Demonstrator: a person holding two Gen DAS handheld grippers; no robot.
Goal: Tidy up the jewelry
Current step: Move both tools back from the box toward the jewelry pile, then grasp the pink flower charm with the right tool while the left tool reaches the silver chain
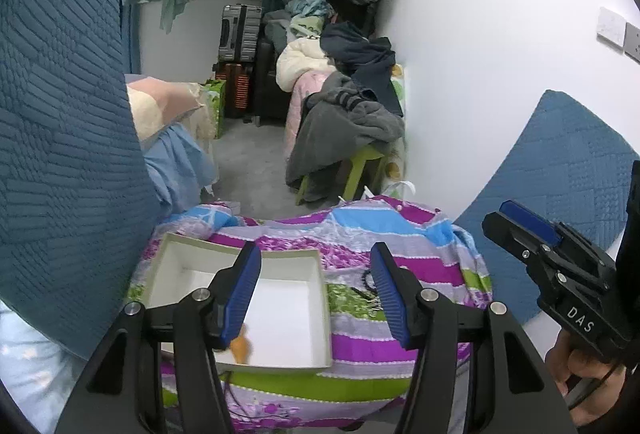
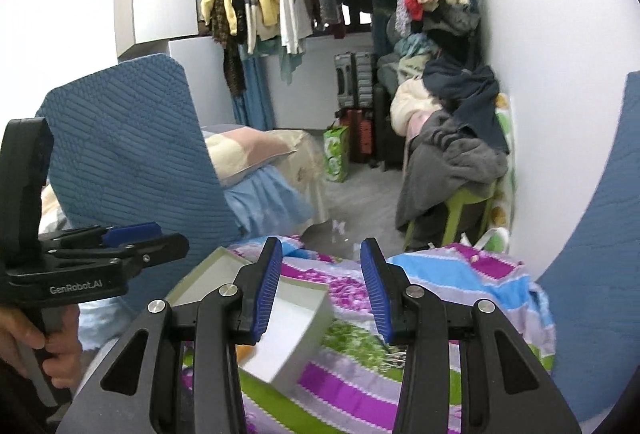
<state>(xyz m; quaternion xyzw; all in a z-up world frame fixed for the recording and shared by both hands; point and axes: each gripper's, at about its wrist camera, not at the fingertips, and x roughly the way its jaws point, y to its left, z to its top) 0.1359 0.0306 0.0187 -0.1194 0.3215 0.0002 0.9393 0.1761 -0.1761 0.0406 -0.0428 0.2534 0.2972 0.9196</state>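
Jewelry (image 1: 370, 290) — dark beads and a chain — is lying on the striped cloth (image 1: 400, 234), just beside the white box (image 1: 292, 314). We are holding both tongs above it, left gripper (image 1: 316, 298) and right gripper (image 2: 322, 292), jaws apart, gripping nothing. An orange item (image 1: 242, 348) is sitting inside the box.

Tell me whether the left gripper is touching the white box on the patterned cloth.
Cannot tell. In the left wrist view the left gripper stands open and empty, but one of its fingers overlaps the white box, so that view shows neither contact nor a gap.
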